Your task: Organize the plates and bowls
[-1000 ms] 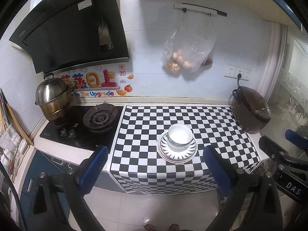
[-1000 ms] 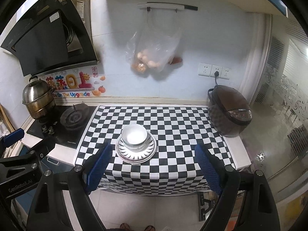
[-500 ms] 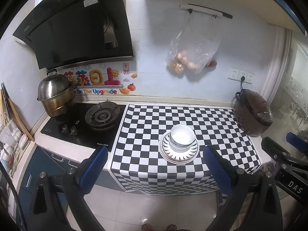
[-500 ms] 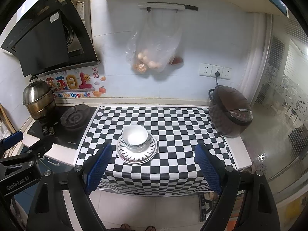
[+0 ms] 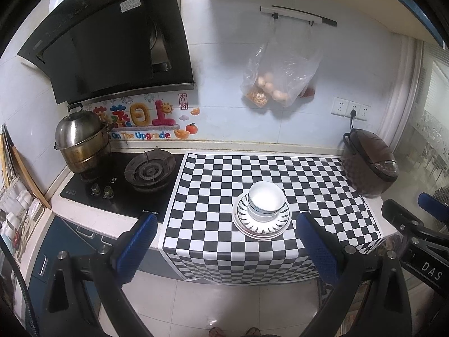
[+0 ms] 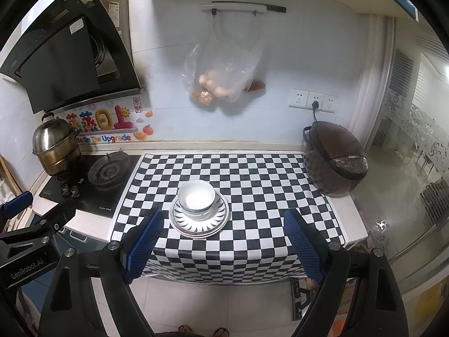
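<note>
On the checkered mat (image 5: 213,185), stacked bowls (image 5: 265,200) top plates (image 5: 261,226); both jaws gape, apparently empty.

You see: steamer pot (image 5: 81,143) on gas hob (image 5: 123,182); rice cooker (image 6: 335,158); checkered mat (image 6: 252,174); hanging egg bag (image 5: 276,80).

**Counter layout**

Bowls (image 6: 197,200) stacked on plates (image 6: 199,224), on cloth (image 6: 252,174) mid-counter, near front edge. Stove (image 6: 92,179) left of cloth; pot (image 6: 54,151) at stove's far left. Cooker (image 6: 335,158) at cloth's right end, sockets (image 6: 313,100) on wall behind. Bag (image 6: 221,75) hung from rail (image 6: 233,7) above cloth. Hood (image 6: 70,59) above stove.
</note>
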Available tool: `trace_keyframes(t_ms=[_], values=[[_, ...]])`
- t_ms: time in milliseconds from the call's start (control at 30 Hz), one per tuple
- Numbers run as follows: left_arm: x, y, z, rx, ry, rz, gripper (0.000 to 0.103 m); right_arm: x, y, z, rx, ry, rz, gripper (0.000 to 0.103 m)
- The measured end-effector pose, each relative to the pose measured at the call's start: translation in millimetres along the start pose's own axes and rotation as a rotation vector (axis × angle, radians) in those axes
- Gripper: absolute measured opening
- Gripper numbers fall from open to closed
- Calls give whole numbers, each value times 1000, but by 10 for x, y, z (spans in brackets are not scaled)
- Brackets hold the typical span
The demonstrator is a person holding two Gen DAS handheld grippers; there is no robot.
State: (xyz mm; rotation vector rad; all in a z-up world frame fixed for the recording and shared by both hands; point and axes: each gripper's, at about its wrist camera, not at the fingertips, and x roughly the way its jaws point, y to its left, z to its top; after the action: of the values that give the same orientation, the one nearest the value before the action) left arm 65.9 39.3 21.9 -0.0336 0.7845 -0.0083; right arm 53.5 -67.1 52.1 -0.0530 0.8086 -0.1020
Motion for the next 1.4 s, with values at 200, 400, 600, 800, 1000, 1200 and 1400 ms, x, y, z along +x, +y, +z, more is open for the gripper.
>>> trace_keyframes(t_ms=[200,400,600,800,1000,1200,1400], values=[[-5,8,10,7,2,-1,101,-19,4,-6,2,-2,0,90],[-4,14,14,10,-1,2,102,-31,13,-15,3,0,4,90],[-13,36,20,15,-4,1,102,-70,38,-27,2,-6,2,90],[-23,24,9,10,-4,7,101,-86,56,-33,5,-6,3,90],[-31,89,50,15,-4,-4,101,-112,59,-57,12,-3,-1,90],[-3,105,87,32,-3,-17,102,-122,43,-63,23,-5,-11,90],[12,112,108,37,-5,-25,101,-126,38,-70,25,-5,-11,90]])
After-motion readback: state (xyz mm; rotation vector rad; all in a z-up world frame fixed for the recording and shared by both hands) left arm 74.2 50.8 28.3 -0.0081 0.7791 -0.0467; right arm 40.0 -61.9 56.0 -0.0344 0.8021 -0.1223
